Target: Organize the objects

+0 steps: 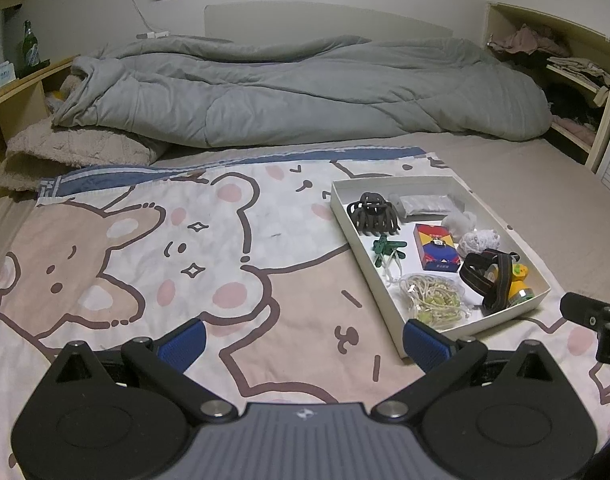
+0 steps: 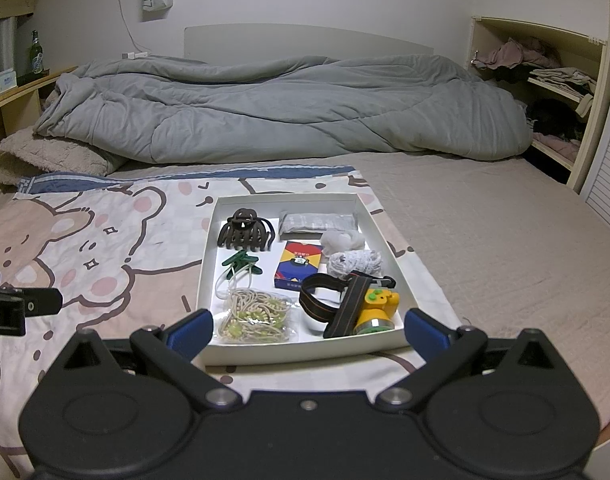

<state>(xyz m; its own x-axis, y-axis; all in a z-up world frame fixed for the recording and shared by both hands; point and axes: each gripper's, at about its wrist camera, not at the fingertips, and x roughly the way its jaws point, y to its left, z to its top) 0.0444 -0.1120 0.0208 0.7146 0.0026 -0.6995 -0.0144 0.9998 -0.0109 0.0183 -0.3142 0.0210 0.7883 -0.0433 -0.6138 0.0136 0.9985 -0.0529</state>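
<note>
A white shallow tray lies on a cartoon bear sheet on the bed. In it are a brown hair claw, green clips, a colourful card box, a grey packet, white scrunchies, a bag of hair ties and a yellow headlamp with a black strap. My right gripper is open and empty, just in front of the tray's near edge. My left gripper is open and empty over the sheet, left of the tray.
A rumpled grey duvet lies across the far bed, with a beige pillow at its left. Shelves with clothes stand at the right. A green bottle stands on the left ledge.
</note>
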